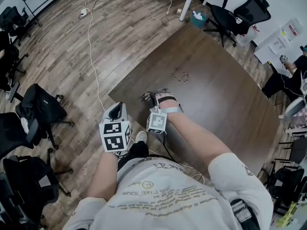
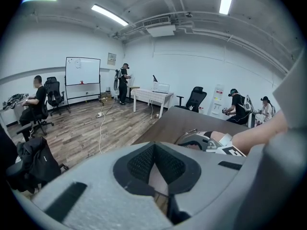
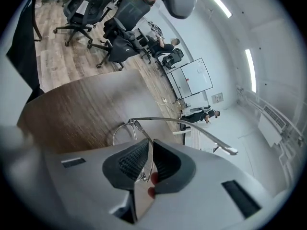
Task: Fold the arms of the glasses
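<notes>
The glasses (image 3: 125, 128) are thin metal-framed, and my right gripper (image 3: 145, 163) is shut on them at the frame. One arm (image 3: 201, 131) sticks out straight to the right, unfolded. In the head view the right gripper (image 1: 160, 101) holds the glasses (image 1: 147, 96) just above the near-left corner of the brown table (image 1: 216, 95). My left gripper (image 1: 115, 111) hangs left of that corner, off the table, with its jaws shut and nothing between them. The left gripper view shows its pads (image 2: 144, 162) together and the right gripper (image 2: 204, 141) beyond.
A small thin wiry item (image 1: 181, 75) lies on the table's middle. Office chairs (image 1: 41, 110) and bags stand on the wooden floor at left, with a white cable (image 1: 94, 71) running across it. People sit and stand around the room's far side (image 2: 123, 83).
</notes>
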`<state>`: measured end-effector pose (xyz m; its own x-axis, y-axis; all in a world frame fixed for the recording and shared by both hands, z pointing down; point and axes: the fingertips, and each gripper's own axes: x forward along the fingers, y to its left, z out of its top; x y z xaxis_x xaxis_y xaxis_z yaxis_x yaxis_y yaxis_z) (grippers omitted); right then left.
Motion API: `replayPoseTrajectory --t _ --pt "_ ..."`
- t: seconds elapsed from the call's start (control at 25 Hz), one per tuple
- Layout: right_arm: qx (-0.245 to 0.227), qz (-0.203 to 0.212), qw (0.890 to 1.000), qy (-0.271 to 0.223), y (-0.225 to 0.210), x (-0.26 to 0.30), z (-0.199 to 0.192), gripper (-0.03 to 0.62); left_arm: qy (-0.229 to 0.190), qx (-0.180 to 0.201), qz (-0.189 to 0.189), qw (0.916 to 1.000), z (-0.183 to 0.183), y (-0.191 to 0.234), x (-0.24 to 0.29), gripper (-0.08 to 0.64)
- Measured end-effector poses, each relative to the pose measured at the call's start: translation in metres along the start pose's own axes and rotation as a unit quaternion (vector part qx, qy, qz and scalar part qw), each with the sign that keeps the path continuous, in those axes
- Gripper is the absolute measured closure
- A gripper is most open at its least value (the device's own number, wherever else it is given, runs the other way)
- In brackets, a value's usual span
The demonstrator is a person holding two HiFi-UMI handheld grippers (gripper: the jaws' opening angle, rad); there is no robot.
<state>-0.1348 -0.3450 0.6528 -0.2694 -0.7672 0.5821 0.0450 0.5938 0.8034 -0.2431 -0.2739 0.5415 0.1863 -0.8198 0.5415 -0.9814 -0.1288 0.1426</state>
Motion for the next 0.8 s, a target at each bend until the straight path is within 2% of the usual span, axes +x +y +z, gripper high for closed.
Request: replayPoseTrajectory --t 0.24,0.44,0.6,0.8 --pt "0.017 -0.011 1.0 0.001 0.01 0.009 -0.002 0.54 0.008 0.003 0.002 1.0 -0.005 0.0 0.001 0.546" --pt "0.044 0.003 0.999 0.005 0.018 0.017 -0.003 0.529 0.013 0.003 0.004 0.9999 -0.006 0.003 0.003 0.546" --pt "0.105 0.043 0.993 0.012 0.024 0.022 -0.006 0.522 0.015 0.005 0.005 0.9999 -0.007 0.004 0.004 0.546" --pt "0.195 0.08 0.977 0.004 0.022 0.023 -0.005 0.522 0.016 0.009 0.002 0.9998 -0.006 0.004 0.008 0.546"
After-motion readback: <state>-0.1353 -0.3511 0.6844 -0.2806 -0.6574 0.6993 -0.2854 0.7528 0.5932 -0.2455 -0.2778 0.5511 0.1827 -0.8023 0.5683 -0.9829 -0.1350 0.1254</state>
